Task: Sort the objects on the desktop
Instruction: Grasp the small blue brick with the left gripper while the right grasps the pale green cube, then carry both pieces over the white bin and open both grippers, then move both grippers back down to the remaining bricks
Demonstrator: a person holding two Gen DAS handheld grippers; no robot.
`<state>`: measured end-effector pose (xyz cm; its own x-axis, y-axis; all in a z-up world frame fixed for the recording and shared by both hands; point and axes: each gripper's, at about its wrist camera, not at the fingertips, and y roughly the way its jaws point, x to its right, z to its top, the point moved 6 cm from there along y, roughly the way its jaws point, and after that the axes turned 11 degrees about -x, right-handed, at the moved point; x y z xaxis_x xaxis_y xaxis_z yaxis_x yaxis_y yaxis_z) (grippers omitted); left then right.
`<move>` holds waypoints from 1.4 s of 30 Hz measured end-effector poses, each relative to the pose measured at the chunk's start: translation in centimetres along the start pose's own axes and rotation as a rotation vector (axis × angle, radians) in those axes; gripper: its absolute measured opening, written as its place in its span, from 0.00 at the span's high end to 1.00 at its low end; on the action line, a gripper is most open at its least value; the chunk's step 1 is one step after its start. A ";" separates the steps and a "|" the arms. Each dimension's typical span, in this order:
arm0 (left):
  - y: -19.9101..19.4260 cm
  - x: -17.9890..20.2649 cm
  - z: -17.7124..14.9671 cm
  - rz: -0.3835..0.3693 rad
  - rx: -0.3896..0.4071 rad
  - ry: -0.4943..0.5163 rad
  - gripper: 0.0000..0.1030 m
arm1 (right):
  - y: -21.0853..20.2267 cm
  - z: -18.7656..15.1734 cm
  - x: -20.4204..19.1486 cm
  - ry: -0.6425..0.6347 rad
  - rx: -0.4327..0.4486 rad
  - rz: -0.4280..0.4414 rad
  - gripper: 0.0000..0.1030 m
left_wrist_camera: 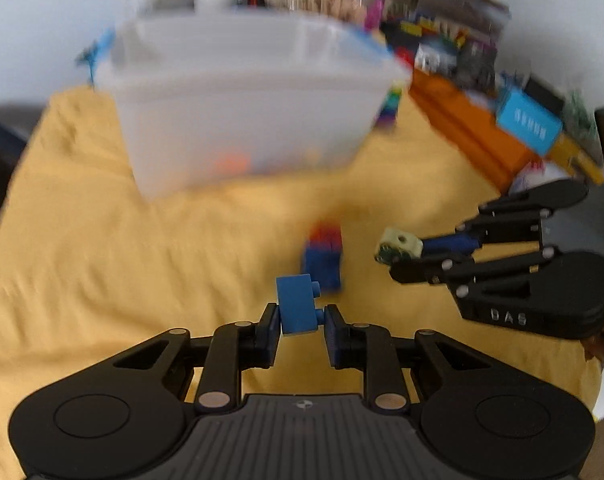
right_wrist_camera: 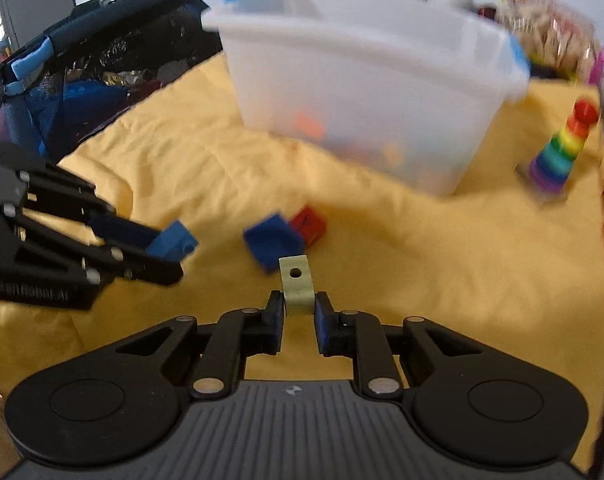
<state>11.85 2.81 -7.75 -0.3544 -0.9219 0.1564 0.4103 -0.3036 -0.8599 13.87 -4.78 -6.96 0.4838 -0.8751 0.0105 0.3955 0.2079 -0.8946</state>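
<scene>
My left gripper (left_wrist_camera: 302,320) is shut on a light blue brick (left_wrist_camera: 297,306), held above the yellow cloth. In the right wrist view the same gripper (right_wrist_camera: 169,256) comes in from the left with that brick (right_wrist_camera: 173,245). My right gripper (right_wrist_camera: 298,307) is shut on a pale green block with a hole (right_wrist_camera: 297,288). The left wrist view shows that gripper (left_wrist_camera: 402,258) at the right with the block (left_wrist_camera: 398,246). A dark blue brick (right_wrist_camera: 271,246) and a red brick (right_wrist_camera: 309,225) lie together on the cloth between the grippers. Behind them stands a translucent white bin (right_wrist_camera: 366,92) with coloured pieces inside.
A rainbow ring stacker (right_wrist_camera: 558,152) stands right of the bin. An orange box (left_wrist_camera: 466,128) and a blue box (left_wrist_camera: 528,122) line the right edge. A dark mesh bag (right_wrist_camera: 81,68) sits at the far left. Yellow cloth (right_wrist_camera: 442,272) covers the table.
</scene>
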 end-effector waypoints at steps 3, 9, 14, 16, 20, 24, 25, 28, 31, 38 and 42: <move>-2.3 -0.2 3.1 0.026 0.085 0.025 0.74 | -2.0 2.1 0.5 -0.023 0.054 -0.050 0.82; -6.1 -1.3 10.0 0.079 0.229 0.049 0.74 | -5.9 7.9 2.6 -0.010 0.199 -0.092 0.82; -7.4 -2.7 15.8 0.178 0.314 0.037 0.74 | -7.5 13.3 5.0 0.067 0.285 -0.096 0.82; -6.2 -3.6 17.6 0.208 0.301 0.032 0.74 | -6.9 15.1 5.9 0.108 0.282 -0.084 0.82; -1.3 -5.8 18.8 0.235 0.197 0.008 0.74 | -3.4 17.0 7.8 0.180 0.199 -0.086 0.82; 1.1 -6.5 18.0 0.209 0.129 -0.027 0.69 | -0.2 16.8 8.6 0.214 0.116 -0.086 0.77; 0.9 -6.5 17.7 0.208 0.134 -0.032 0.62 | 0.0 16.5 8.6 0.221 0.113 -0.086 0.75; -0.7 -5.9 17.1 0.205 0.185 -0.007 0.58 | -0.5 15.7 8.6 0.229 0.133 -0.090 0.73; -4.0 -4.8 16.0 0.185 0.265 -0.015 0.56 | -2.2 15.5 8.5 0.221 0.182 -0.087 0.73; -4.4 -1.3 9.0 0.102 0.192 0.008 0.43 | -7.1 13.3 8.5 0.172 0.312 -0.092 0.73; 0.2 0.6 4.8 0.107 0.053 0.007 0.43 | -7.9 10.6 8.5 0.148 0.319 -0.095 0.66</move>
<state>15.73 1.07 -5.49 -0.3121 -0.9480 0.0619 0.4895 -0.2163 -0.8448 23.13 -9.19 4.92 0.3242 -0.9460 0.0018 0.6684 0.2278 -0.7081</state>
